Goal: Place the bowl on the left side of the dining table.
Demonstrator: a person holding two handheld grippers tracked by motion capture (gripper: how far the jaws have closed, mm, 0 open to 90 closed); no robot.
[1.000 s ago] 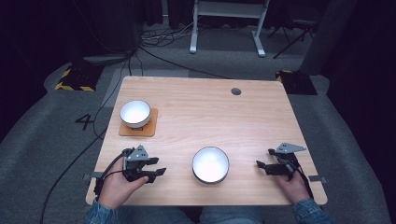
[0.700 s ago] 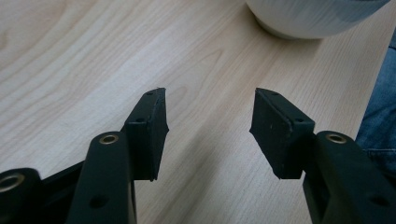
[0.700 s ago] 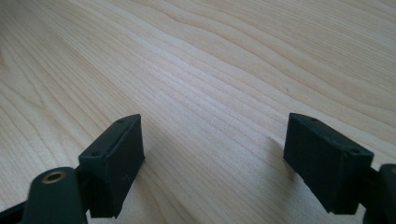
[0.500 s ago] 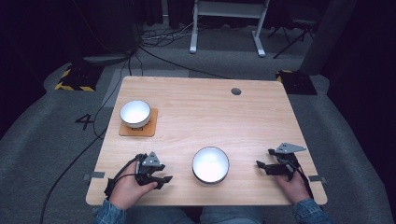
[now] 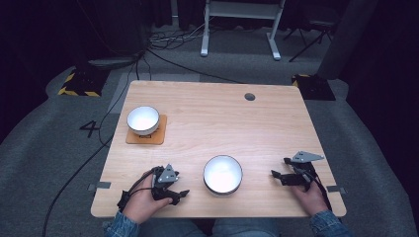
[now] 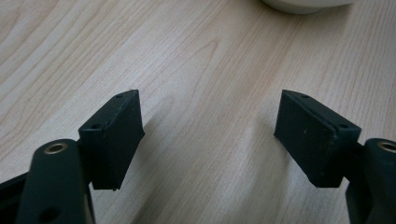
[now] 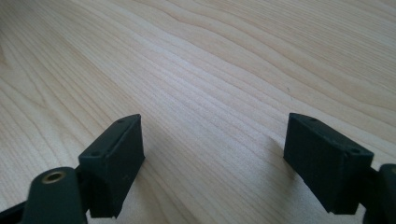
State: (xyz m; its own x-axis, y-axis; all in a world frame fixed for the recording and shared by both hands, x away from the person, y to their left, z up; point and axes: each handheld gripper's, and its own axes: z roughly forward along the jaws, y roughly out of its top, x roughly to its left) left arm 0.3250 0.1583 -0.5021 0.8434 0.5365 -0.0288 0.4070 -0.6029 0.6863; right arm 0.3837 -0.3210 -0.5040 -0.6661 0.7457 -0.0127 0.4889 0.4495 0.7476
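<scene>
A white bowl (image 5: 223,174) stands near the table's front edge, between my two hands. A second white bowl (image 5: 143,119) sits on a brown square mat (image 5: 157,137) at the left. My left gripper (image 5: 182,194) lies low over the wood just left of the near bowl and points toward it. Its jaws have just been opening and now stand wide apart, with bare wood between them. In the left gripper view (image 6: 208,114) the near bowl's rim (image 6: 303,4) shows at the top edge. My right gripper (image 5: 274,175) rests right of that bowl, open (image 7: 212,135) over bare wood.
The wooden table (image 5: 217,123) has a round cable hole (image 5: 249,97) at the back right. Cables (image 5: 79,168) trail over the grey floor at the left. A white desk frame (image 5: 237,19) stands behind the table.
My left hand has sunk toward the table and slid a little right, toward the near bowl. The right hand has stayed where it was.
</scene>
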